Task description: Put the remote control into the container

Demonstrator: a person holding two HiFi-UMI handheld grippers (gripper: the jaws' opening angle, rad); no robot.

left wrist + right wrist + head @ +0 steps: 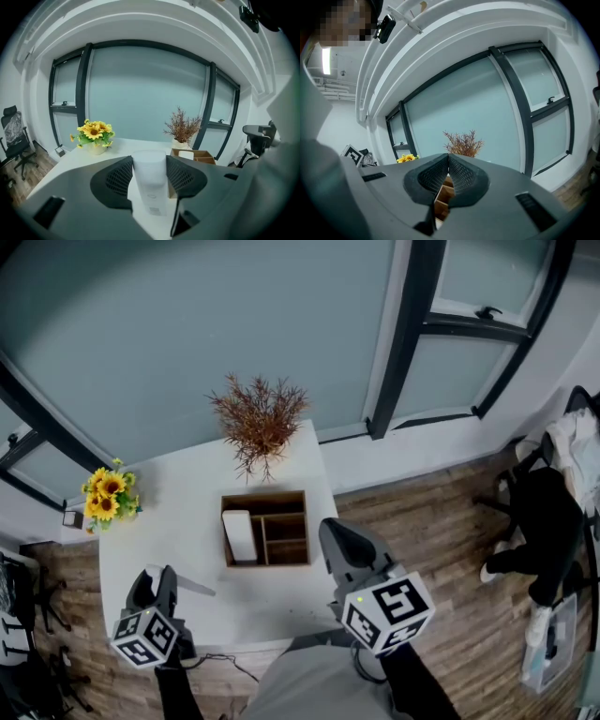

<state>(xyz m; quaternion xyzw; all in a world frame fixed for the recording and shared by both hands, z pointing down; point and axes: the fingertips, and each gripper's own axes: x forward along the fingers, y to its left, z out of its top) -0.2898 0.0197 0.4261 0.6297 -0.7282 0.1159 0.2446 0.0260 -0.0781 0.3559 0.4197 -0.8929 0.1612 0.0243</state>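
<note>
While the left tool clamps the white remote control, the right tool, pinched together empty, hovers beside the wooden container.

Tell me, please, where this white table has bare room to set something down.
Bare: between the yellow sunflower bouquet and the brown wooden compartment box, and the near edge before the box. Crowded: the back corner by the dried reddish plant, close behind the box.

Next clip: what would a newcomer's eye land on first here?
The white remote control clamped in the left gripper, over the table's front left. Then the wooden container at the table's middle, a white item in its left compartment, with the shut right gripper beside it. Sunflowers mark the left corner.
</note>
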